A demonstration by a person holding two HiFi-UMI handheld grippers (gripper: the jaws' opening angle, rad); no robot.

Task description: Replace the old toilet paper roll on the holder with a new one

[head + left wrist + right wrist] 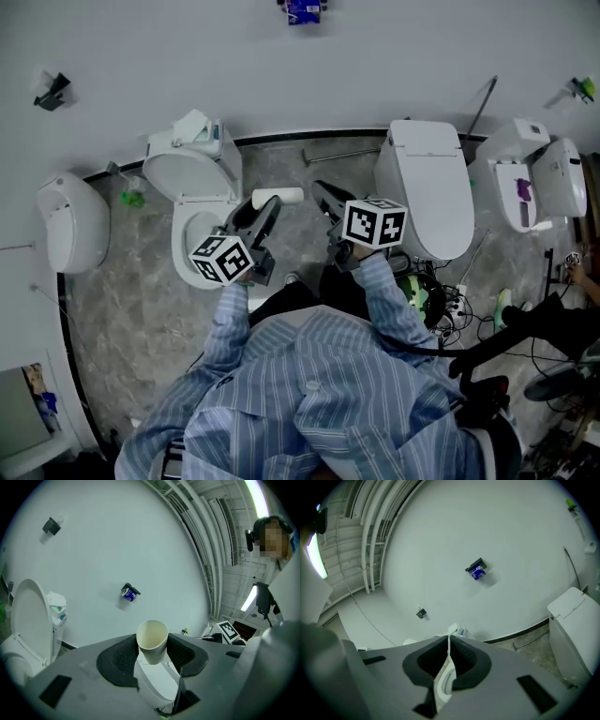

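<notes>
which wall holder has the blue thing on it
The holder at the top middle of the head view, on the wall ahead: a blue item sits on it. The black holder further left looks bare.

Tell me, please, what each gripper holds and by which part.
The left gripper clamps the cardboard tube across its side wall; the right gripper is shut on nothing.

Head view looks down; gripper views face wall [487, 536].
</notes>
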